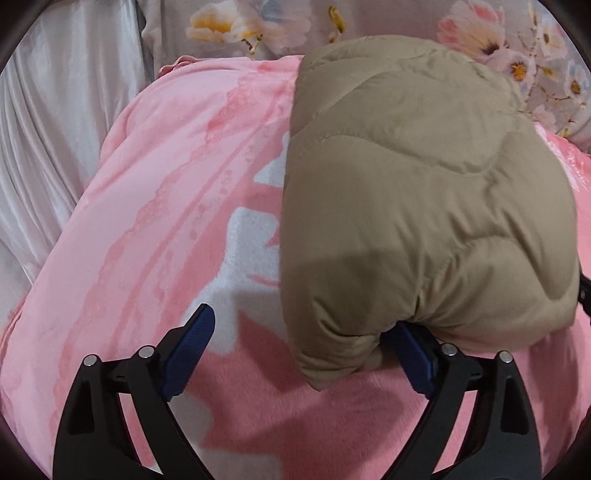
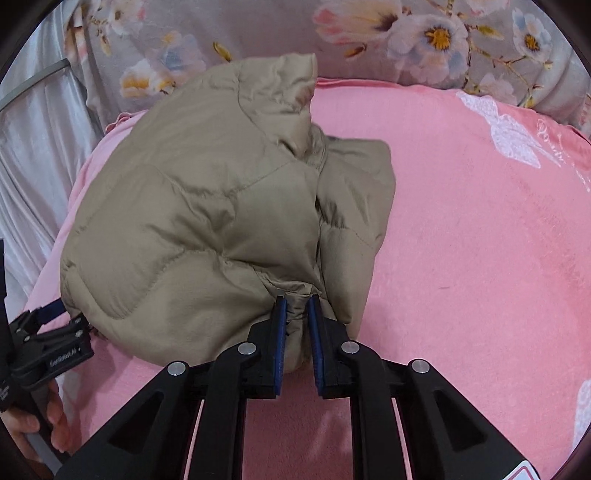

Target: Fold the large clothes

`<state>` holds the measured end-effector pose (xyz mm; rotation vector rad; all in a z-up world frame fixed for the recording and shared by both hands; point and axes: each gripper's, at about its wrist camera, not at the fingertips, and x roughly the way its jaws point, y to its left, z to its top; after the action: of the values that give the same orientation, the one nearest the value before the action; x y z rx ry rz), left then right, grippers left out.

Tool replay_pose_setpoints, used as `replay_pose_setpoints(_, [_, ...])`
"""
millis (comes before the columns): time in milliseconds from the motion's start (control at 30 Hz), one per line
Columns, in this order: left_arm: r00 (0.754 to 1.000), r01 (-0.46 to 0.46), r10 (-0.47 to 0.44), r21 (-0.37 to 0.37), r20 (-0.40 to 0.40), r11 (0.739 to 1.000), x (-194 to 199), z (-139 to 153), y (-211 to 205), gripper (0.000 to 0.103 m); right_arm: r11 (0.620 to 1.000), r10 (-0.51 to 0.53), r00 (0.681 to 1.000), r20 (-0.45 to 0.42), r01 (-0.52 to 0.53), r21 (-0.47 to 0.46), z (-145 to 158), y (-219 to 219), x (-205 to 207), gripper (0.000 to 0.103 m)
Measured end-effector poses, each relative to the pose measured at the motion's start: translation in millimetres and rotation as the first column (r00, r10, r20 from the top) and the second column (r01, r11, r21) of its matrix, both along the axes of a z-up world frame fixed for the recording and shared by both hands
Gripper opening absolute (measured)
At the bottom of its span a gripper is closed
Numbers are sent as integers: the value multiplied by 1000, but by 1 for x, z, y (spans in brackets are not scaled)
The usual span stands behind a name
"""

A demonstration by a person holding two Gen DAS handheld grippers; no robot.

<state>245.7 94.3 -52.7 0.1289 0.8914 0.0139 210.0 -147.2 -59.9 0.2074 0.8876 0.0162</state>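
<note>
1. We're over a bed: pink blanket [image 2: 461, 221] with white butterfly prints as the work surface, floral bedding [image 2: 424, 33] bunched along its far edge, pale satin curtain [image 1: 55, 110] off to the left.
2. Task item is a tan puffer jacket [image 2: 207, 206], folded into a thick quilted bundle lying on the blanket. We see it straight ahead of our right gripper and ahead-right of our left one.
3. Right gripper [image 2: 297, 306]: jaws nearly together, pinching a gathered bit of the jacket's near edge between the blue pads [image 2: 281, 332]. Fabric is visibly squeezed in the gap.
4. Left gripper [image 1: 306, 332]: jaws spread wide. Its left finger sits over bare blanket, clear of the jacket. Its right finger is tucked under the jacket's near left corner, tip hidden by fabric. The puffy corner bulges down into the gap, but the pads aren't pressing it.
5. From the right wrist view we see the left gripper [image 2: 55, 325] at the bundle's lower left edge, with the person's hand [image 2: 44, 424] on its handle.
6. The jacket's far end has a loose flap sticking up towards the floral bedding; a second layer folds out to the right of the main bundle.
</note>
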Motion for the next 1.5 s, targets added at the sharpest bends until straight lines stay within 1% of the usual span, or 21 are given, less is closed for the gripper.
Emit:
replay_pose_setpoints(133, [999,-32,32,10,20,999,14,-4,2,91,1000,5,1000,1,-5,-15,-8,10,2,11])
replay_pose_setpoints(300, [998,-53,53,1,18,999,25,-8,4,94,1000,-9,1000,14,9,-26,-15,16,7,11])
replay_pose_setpoints(467, [996,-59,54,68,70,996,17,-9,-6,94,999,-7,1000,22,8,-54,-17,18,8,11])
replay_pose_setpoints(500, [995,-60,55,72,78,996,15,-8,-6,94,998,-4,1000,24,6,-57,-16,18,8,11])
replay_pose_setpoints(533, [995,-65,60,65,80,996,11,-6,-5,93,998,1,1000,32,1,-60,-14,17,6,11])
replay_pose_setpoints(567, [994,-70,67,40,82,997,4,-2,-4,92,998,4,999,41,-1,-63,-12,15,3,11])
replay_pose_setpoints(600, [993,-73,70,22,92,997,-4,2,-3,92,997,5,998,55,-1,-74,-7,14,-2,13])
replay_pose_setpoints(667, [988,-71,71,-4,137,997,-27,12,-6,92,996,-5,997,83,13,-93,1,10,-16,31])
replay_pose_setpoints(700, [985,-68,68,-9,157,998,-37,15,-9,93,995,-22,994,109,32,-98,7,8,-28,57])
replay_pose_setpoints(733, [982,-59,60,-10,181,998,-50,19,-13,93,993,-43,990,135,57,-106,11,5,-40,88])
replay_pose_setpoints(767, [979,-55,55,-6,197,998,-60,21,-18,96,988,-73,981,180,97,-124,16,3,-57,95])
replay_pose_setpoints(800, [978,-48,48,-6,202,999,-68,21,-23,98,983,-76,973,220,111,-149,19,3,-73,96])
replay_pose_setpoints(900, [983,-1,6,-25,186,1000,-93,18,-39,98,970,-53,972,229,105,-218,19,6,-104,96])
replay_pose_setpoints(933, [983,10,-4,-33,182,999,-99,16,-43,98,968,-52,971,234,106,-226,19,6,-113,96])
replay_pose_setpoints(1067, [978,37,-25,-54,208,998,-134,11,-60,98,957,-47,965,256,116,-265,23,10,-144,96])
replay_pose_setpoints(1100, [977,40,-27,-60,211,997,-140,10,-62,98,956,-52,965,257,122,-268,22,10,-150,97])
replay_pose_setpoints(1167, [976,51,-37,-62,217,997,-152,7,-68,98,961,-60,966,252,124,-245,22,8,-160,98])
replay_pose_setpoints(1233, [974,46,-36,-39,222,998,-160,4,-73,98,965,-76,968,239,131,-226,19,4,-167,98])
replay_pose_setpoints(1367, [974,42,-36,-23,224,999,-165,1,-77,98,967,-110,967,228,157,-200,15,-1,-177,98])
replay_pose_setpoints(1433, [977,38,-34,-14,210,999,-166,-3,-79,98,966,-117,971,208,160,-204,12,0,-177,98])
replay_pose_setpoints(1500, [980,33,-29,-21,196,999,-163,-5,-77,98,964,-118,976,184,157,-213,7,2,-175,98])
